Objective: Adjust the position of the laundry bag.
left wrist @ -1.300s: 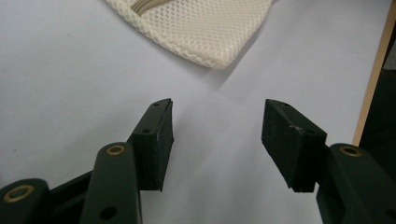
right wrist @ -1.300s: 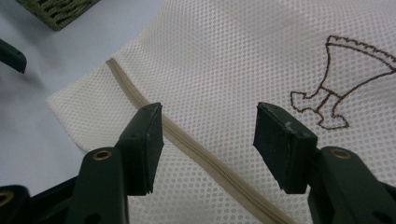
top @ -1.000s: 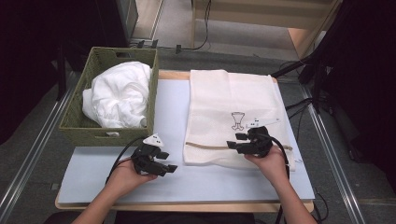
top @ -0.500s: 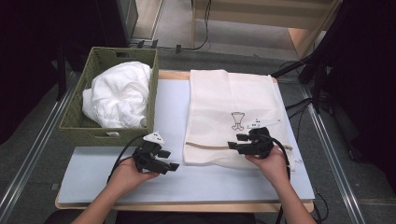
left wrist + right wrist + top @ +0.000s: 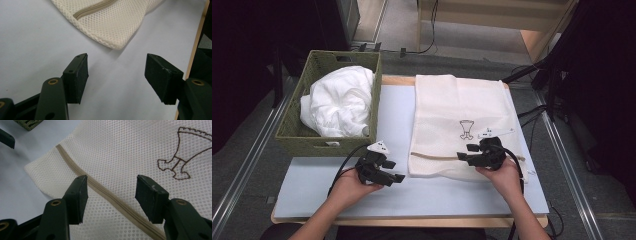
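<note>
A cream mesh laundry bag (image 5: 457, 117) lies flat on the table, with a tan zipper (image 5: 107, 195) near its front edge and a brown embroidered figure (image 5: 466, 129). My right gripper (image 5: 461, 156) hovers open over the zipper, one jaw on each side of the zipper line (image 5: 111, 192). My left gripper (image 5: 399, 177) rests low on the bare tabletop to the left of the bag, open, with nothing between its jaws (image 5: 116, 75). The bag's near corner (image 5: 112, 40) lies just beyond its fingertips.
A green woven basket (image 5: 292, 132) holding a bundle of white cloth (image 5: 339, 102) stands at the back left. The pale table top (image 5: 442, 195) has a wooden edge (image 5: 412, 221) close to the person. Cables trail from both grippers.
</note>
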A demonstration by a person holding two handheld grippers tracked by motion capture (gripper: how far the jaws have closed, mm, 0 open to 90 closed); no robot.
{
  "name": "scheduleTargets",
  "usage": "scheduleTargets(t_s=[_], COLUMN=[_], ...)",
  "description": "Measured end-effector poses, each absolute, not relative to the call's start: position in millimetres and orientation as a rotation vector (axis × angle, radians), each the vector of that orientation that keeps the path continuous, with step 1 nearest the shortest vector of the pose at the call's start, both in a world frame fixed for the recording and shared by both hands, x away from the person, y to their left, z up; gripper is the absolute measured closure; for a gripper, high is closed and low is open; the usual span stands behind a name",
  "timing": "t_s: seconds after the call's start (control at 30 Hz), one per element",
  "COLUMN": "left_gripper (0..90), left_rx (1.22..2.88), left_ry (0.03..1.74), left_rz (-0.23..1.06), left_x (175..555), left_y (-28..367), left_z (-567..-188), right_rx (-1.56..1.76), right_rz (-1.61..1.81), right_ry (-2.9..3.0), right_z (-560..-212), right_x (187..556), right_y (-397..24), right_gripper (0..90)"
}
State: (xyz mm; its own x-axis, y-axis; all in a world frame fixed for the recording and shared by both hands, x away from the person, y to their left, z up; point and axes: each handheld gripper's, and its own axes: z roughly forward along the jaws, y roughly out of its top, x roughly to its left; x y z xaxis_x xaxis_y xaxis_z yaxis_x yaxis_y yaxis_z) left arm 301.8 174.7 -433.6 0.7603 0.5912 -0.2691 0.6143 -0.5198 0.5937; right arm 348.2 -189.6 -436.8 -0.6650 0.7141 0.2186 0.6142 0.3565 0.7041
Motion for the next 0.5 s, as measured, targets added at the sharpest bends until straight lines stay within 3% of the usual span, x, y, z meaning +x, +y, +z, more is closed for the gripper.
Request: scheduleTargets(t_s=[0.5], left_gripper=[39.6], left_rx=[2.254], left_ry=[0.929], left_rz=[-0.040], left_x=[301.0], left_y=[165.1], left_z=[-433.2], right_rx=[1.230], right_rz=[1.199], right_ry=[2.454], right_z=[-435.3], right_x=[348.3], right_y=[-198.1], right_gripper=[45.3])
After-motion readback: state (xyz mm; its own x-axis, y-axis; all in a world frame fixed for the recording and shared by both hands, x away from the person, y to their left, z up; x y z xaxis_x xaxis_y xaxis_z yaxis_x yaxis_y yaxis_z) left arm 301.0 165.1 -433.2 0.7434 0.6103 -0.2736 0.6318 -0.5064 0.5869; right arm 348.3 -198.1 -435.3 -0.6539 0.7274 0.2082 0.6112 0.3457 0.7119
